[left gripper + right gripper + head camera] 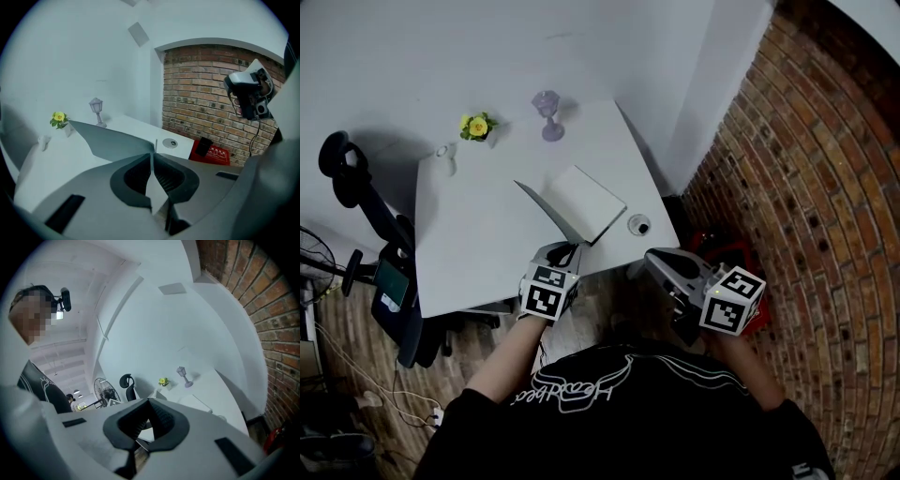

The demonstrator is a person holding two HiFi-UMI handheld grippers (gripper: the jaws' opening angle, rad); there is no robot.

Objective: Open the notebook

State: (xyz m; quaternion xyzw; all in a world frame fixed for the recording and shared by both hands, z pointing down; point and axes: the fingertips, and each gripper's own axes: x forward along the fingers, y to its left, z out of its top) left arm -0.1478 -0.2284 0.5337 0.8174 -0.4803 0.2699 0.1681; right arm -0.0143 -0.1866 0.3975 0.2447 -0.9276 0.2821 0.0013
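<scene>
Your left hand-held gripper (152, 157) is pinched tight on the edge of the cover (112, 138), which stands raised off the notebook (586, 202). The notebook lies by the near edge of the tabletop (478, 234). Your right hand-held gripper (149, 401) hangs beyond that edge, jaws together and empty.
</scene>
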